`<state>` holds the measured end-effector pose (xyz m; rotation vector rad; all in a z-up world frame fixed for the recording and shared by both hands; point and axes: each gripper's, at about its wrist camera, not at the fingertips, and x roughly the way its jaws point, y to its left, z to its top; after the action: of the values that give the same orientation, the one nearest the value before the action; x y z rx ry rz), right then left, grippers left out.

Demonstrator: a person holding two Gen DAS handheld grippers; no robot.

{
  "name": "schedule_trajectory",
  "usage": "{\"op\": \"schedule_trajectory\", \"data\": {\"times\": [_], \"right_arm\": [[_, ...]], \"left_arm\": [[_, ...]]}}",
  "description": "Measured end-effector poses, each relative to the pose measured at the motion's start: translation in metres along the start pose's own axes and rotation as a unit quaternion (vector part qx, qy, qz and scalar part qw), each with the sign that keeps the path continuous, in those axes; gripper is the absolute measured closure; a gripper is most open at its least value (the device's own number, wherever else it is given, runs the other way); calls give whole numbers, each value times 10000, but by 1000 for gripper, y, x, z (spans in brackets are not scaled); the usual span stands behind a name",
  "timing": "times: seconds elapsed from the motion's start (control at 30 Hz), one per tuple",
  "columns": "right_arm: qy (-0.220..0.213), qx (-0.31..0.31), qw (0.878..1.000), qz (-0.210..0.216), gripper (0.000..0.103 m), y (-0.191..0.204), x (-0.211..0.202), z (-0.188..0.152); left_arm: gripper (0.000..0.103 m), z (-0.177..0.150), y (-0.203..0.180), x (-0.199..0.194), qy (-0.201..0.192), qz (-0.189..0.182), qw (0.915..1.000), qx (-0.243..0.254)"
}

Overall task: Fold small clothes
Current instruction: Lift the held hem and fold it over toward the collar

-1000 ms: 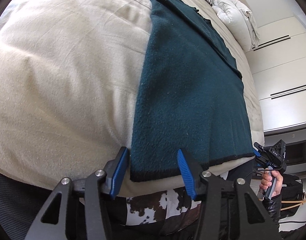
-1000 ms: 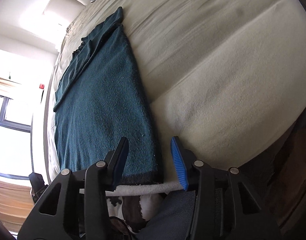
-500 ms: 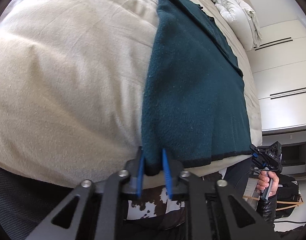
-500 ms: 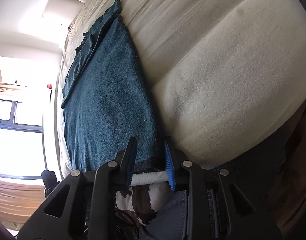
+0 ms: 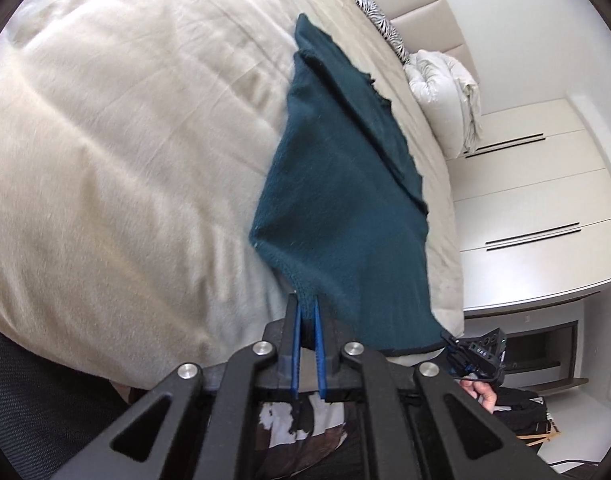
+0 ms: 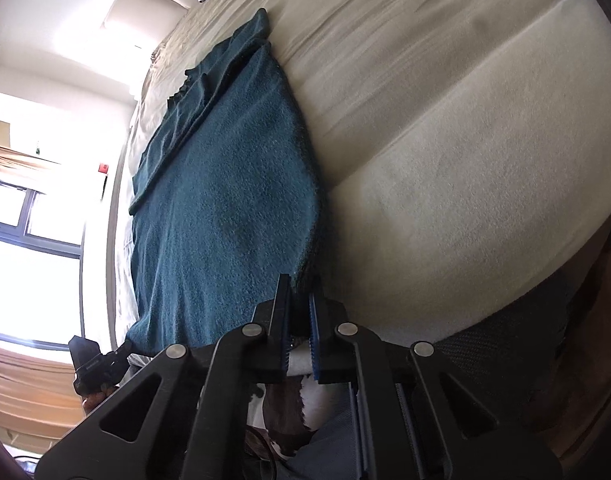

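Note:
A dark teal knit garment (image 5: 337, 208) lies lengthwise on a cream bed (image 5: 125, 140). My left gripper (image 5: 307, 312) is shut on its near left corner, and that corner is lifted off the bed with the cloth pulled into a peak. In the right wrist view the same garment (image 6: 225, 208) lies flat. My right gripper (image 6: 299, 292) has its jaws closing on the near right corner at the bed's edge, with the hem pinched between the blue pads. Each gripper shows small in the other's view, held in a hand.
A rolled white duvet (image 5: 445, 96) and a zebra pillow (image 5: 385, 28) lie at the bed's head. White wardrobe doors (image 5: 537, 184) stand on one side, a bright window (image 6: 25, 220) on the other. Cow-patterned fabric (image 5: 305, 428) shows below the bed's edge.
Both grippers went from open around the hem corners to shut on them. The left one then rose and tipped, lifting its corner; the right one stayed at the bed's edge.

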<state>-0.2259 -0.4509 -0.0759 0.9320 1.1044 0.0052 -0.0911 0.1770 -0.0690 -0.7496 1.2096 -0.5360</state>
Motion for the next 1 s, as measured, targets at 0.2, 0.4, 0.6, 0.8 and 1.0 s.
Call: {"op": "schedule_trajectory", "data": {"times": [0.2,0.4,0.6,0.8,1.0], "right_arm": [[-327,-207,9986,357,96,35,-11,27],[-631,-377,9957,569,96,69,-21,57],[-972,-426,9920,682,96,93,-24,96],[-1246,-494,9892,598,96,118,-14,145],[-1430,-666,9870,311,96,144,9,198]], "left_arm": [[96,27,-31,-10,-319,-390,9986,187],[96,53,-45,-17,-565,-742,9955,142],[96,85,-56,-15,-863,-1069,9905,52],[96,129,-59,0,-1071,-1259,9862,-90],[96,178,-62,16,-1223,-1316,9835,-200]]}}
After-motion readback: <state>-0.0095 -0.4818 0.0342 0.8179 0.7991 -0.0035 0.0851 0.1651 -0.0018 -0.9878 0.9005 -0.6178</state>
